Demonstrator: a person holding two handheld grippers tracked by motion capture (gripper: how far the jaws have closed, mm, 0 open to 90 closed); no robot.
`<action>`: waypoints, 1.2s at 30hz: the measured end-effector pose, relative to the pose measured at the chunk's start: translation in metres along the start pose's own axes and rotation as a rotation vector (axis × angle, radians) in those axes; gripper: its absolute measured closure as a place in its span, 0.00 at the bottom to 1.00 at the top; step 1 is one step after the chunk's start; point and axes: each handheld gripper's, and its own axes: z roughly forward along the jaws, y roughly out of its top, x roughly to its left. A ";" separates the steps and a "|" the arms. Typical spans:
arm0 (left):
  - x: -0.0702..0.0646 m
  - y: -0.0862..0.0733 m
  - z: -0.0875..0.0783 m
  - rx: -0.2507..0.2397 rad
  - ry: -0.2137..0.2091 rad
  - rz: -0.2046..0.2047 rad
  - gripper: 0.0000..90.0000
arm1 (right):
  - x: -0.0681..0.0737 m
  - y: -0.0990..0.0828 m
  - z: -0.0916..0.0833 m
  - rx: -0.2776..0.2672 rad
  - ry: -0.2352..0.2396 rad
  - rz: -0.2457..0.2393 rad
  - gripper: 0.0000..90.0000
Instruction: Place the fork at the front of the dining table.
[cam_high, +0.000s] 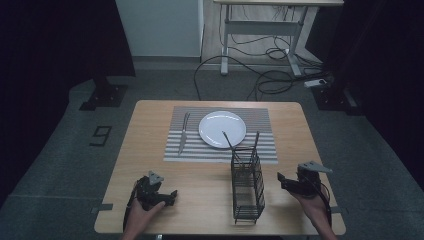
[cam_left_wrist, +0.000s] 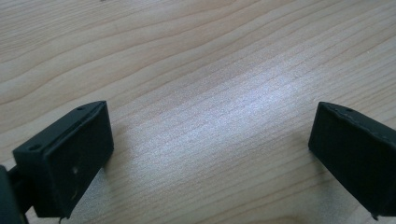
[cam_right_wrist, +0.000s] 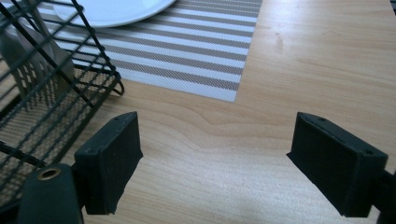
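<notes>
Here the tall black wire cutlery basket (cam_high: 247, 184) stands just left of the right gripper (cam_high: 285, 181), nearer than the left gripper (cam_high: 170, 196), both spread empty over the wooden desk (cam_high: 200, 200).

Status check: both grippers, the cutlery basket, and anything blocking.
Left gripper open, empty, near table edge. Right gripper open, empty, beside wire basket. Basket upright, utensils inside. Nothing between gripper and basket.
</notes>
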 end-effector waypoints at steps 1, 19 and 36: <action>0.000 0.000 0.000 0.000 0.000 0.000 0.00 | 0.000 0.000 0.000 0.000 0.000 0.000 0.18; 0.000 0.000 0.000 0.001 0.000 -0.001 0.00 | 0.014 0.047 -0.018 -0.005 0.068 -0.049 0.24; 0.000 0.000 0.000 0.002 -0.001 -0.002 0.00 | 0.035 0.079 -0.021 -0.031 0.118 -0.085 0.32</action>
